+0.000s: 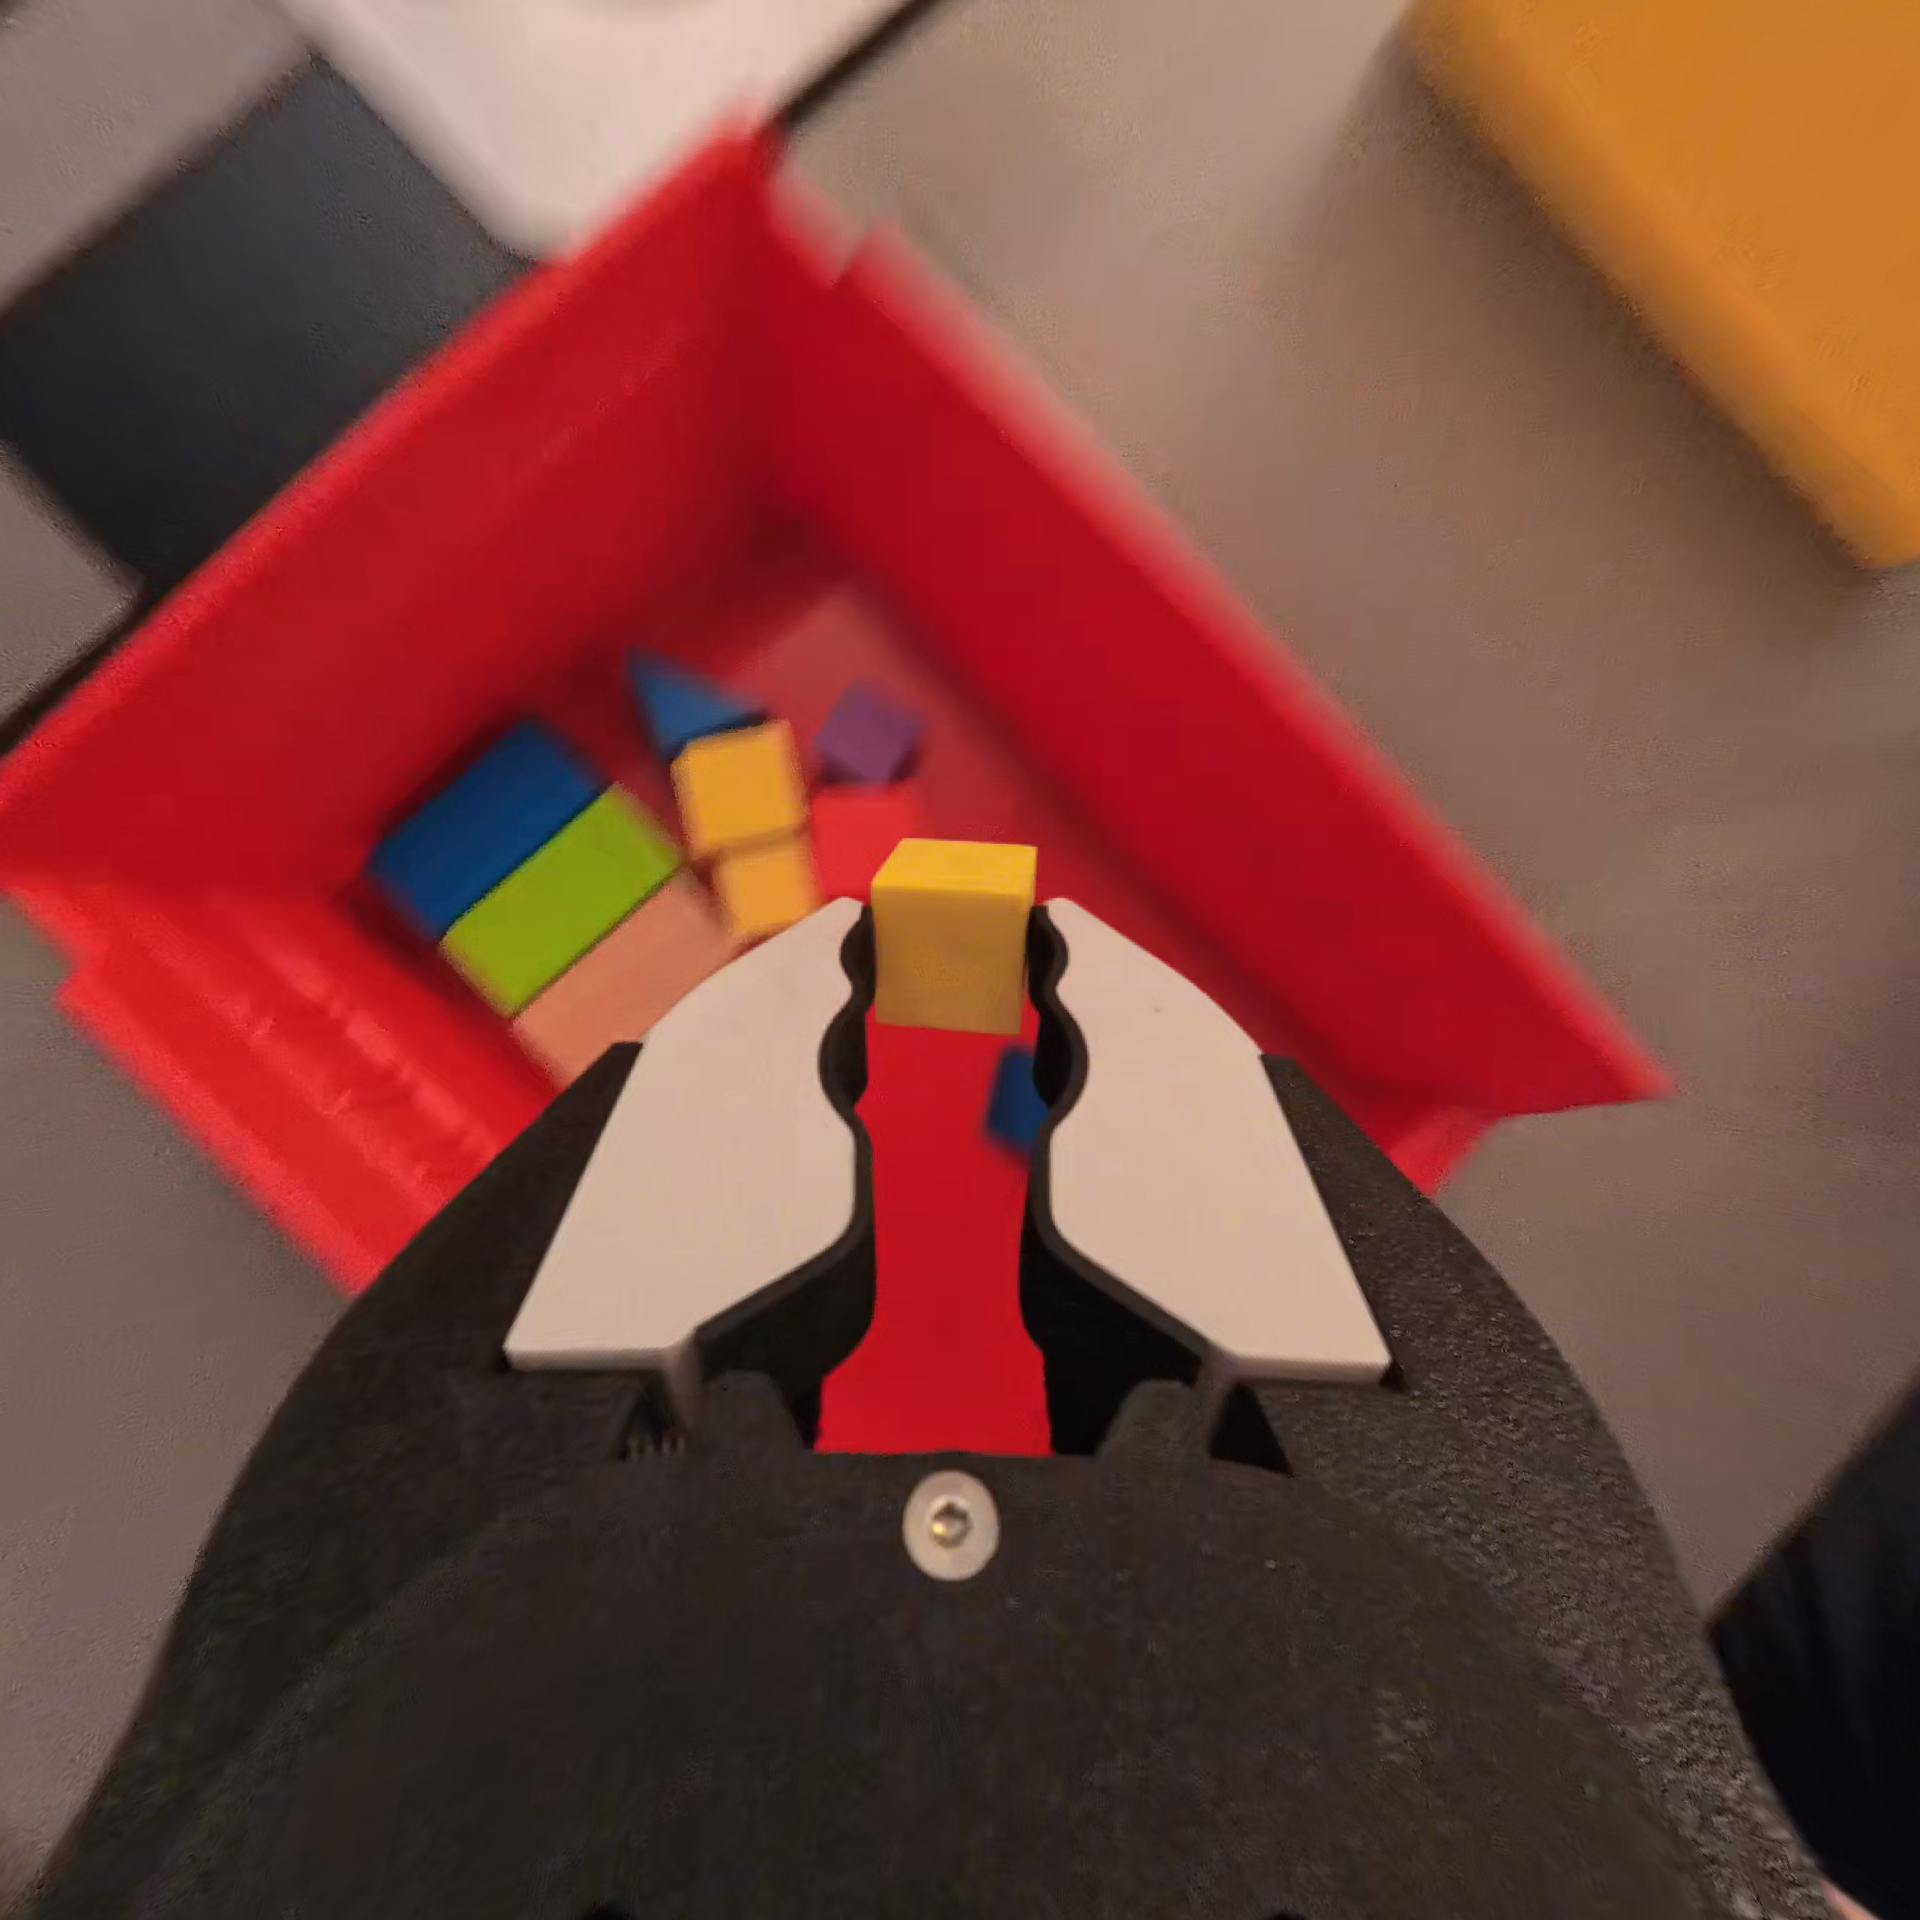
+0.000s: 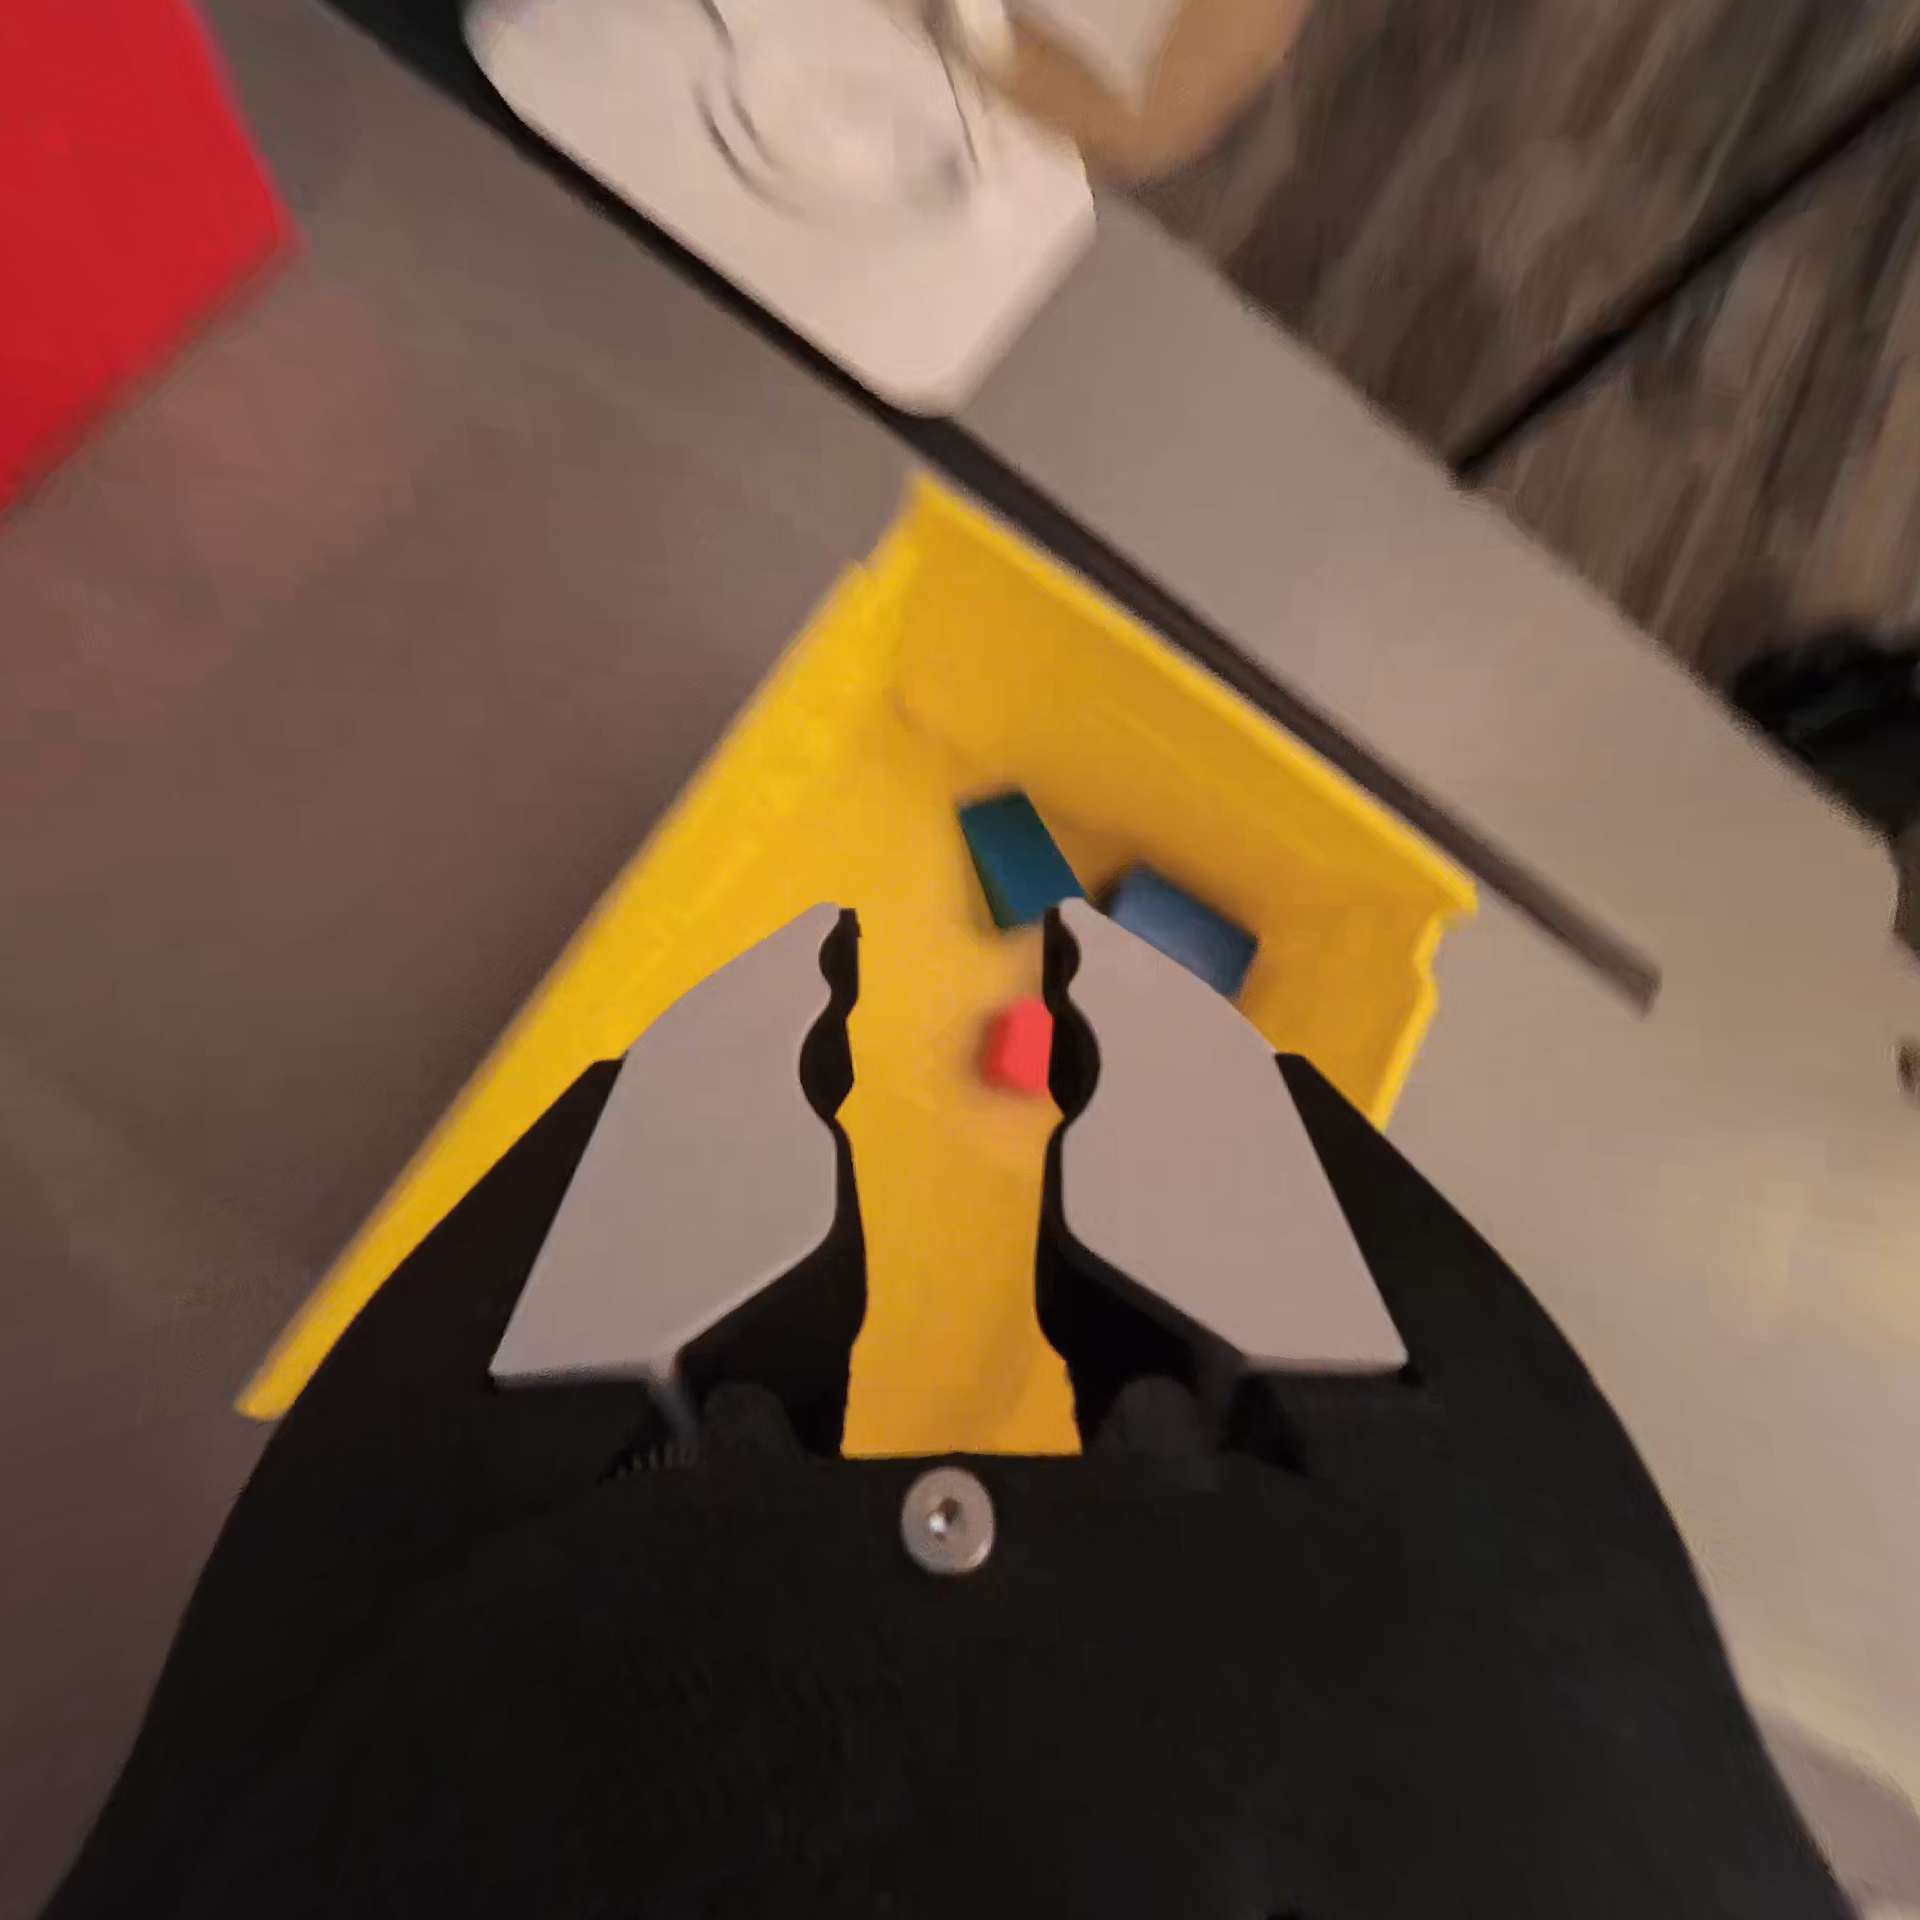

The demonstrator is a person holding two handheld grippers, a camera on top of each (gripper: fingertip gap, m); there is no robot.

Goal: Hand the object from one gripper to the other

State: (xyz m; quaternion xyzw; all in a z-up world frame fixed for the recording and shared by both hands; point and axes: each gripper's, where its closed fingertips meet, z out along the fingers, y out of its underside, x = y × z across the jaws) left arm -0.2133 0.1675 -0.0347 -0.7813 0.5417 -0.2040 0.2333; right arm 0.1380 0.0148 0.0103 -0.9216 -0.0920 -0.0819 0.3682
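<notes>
Left gripper [image 1: 951,914] is hovering above the red bin [image 1: 1039,644], its jaws closed in on a small yellow block [image 1: 951,940] and pinching it at the tips by two opposite sides; the block is sitting upright between the jaw tips, clear of the bin floor. Below it, loose blocks are lying on the bin bottom: a blue block [image 1: 483,821] touching a green block [image 1: 561,909], a pale wooden block [image 1: 623,1003] just beside the green one, two yellow cubes [image 1: 743,795] stacked or leaning together near the middle, a blue wedge [image 1: 686,701] behind them, a purple block [image 1: 868,732] off to the right, and a small blue piece [image 1: 1016,1101] showing partly behind the right jaw. The red bin is resting on a grey surface [image 1: 1299,468], with a yellow bin [image 1: 1714,239] well apart at upper right. Right gripper [image 2: 951,920] is hanging over that yellow bin [image 2: 1039,675], jaws parted with a clear gap and gripping nothing. Inside the yellow bin, a teal block [image 2: 1013,857] and a blue block [image 2: 1184,930] are lying just beside each other, and a small red block [image 2: 1016,1049] is sitting near the right jaw. The background is motion-blurred; a white object [image 2: 831,197] at the surface's far edge cannot be identified.
</notes>
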